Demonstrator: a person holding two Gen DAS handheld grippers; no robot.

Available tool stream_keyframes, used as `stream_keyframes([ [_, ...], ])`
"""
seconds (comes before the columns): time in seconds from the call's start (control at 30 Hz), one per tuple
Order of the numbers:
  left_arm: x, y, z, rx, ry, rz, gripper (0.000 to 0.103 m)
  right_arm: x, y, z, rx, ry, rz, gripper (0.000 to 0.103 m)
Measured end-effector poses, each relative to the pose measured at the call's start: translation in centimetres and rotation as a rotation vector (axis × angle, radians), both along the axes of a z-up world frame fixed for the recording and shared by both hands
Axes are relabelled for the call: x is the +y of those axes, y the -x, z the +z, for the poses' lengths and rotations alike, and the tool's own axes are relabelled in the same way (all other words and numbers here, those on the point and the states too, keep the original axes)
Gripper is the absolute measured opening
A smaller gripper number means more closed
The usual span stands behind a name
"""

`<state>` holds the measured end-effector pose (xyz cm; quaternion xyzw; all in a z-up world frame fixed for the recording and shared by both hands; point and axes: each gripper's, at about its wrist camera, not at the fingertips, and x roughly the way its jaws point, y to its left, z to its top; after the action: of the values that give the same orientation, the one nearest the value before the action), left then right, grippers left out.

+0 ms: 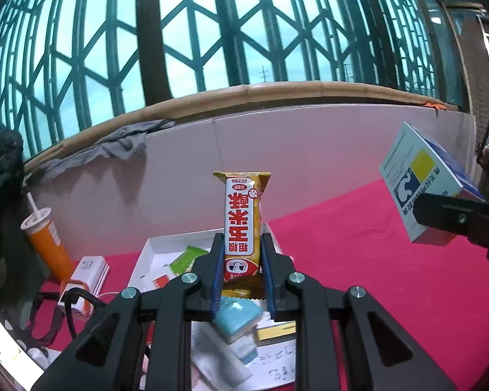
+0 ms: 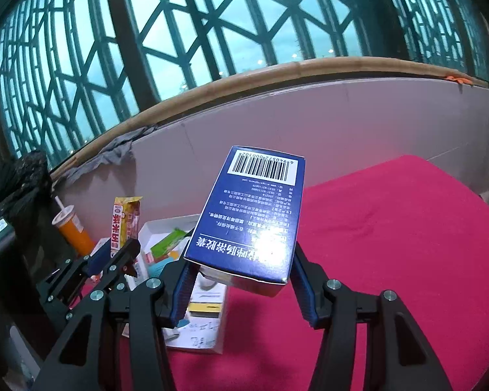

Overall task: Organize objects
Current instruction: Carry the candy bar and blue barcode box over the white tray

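My left gripper (image 1: 241,247) is shut on a gold and red snack bar (image 1: 243,215), held upright above a white tray (image 1: 166,244). The bar also shows in the right wrist view (image 2: 124,224), with the left gripper (image 2: 120,251) below it. My right gripper (image 2: 241,260) is shut on a blue medicine box (image 2: 247,211), held tilted above the pink tablecloth (image 2: 391,244). The box also shows in the left wrist view (image 1: 423,192), at the right.
The tray holds a green packet (image 1: 187,257) and other small packs. A light blue packet (image 1: 238,316) and papers (image 1: 274,361) lie below the left gripper. An orange cup with a straw (image 1: 47,241) and a white charger (image 1: 84,280) stand at the left. A pale wall (image 1: 277,150) backs the table.
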<state>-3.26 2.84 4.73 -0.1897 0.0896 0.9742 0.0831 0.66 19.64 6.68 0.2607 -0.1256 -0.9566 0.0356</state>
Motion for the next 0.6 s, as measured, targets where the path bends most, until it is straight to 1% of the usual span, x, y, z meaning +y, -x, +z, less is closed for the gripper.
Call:
stream_keyframes([
  [0.17, -2.6, 0.8, -0.1, -0.017, -0.033, 0.03, 0.02, -2.3, 1.3, -0.2, -0.022, -0.014, 0.038, 0.058],
  [0.3, -4.9, 1.4, 0.0, -0.021, -0.055, 0.062, 0.02, -4.2, 2.5, 0.3, -0.018, -0.031, 0.063, 0.058],
  [0.47, -7.7, 2.5, 0.2, -0.027, -0.071, 0.109, 0.02, -6.3, 4.1, 0.7, -0.019, -0.053, 0.092, 0.058],
  [0.6, -9.4, 3.4, 0.6, -0.038, -0.087, 0.123, 0.02, -8.0, 5.6, 0.6, -0.035, -0.08, 0.11, 0.058],
])
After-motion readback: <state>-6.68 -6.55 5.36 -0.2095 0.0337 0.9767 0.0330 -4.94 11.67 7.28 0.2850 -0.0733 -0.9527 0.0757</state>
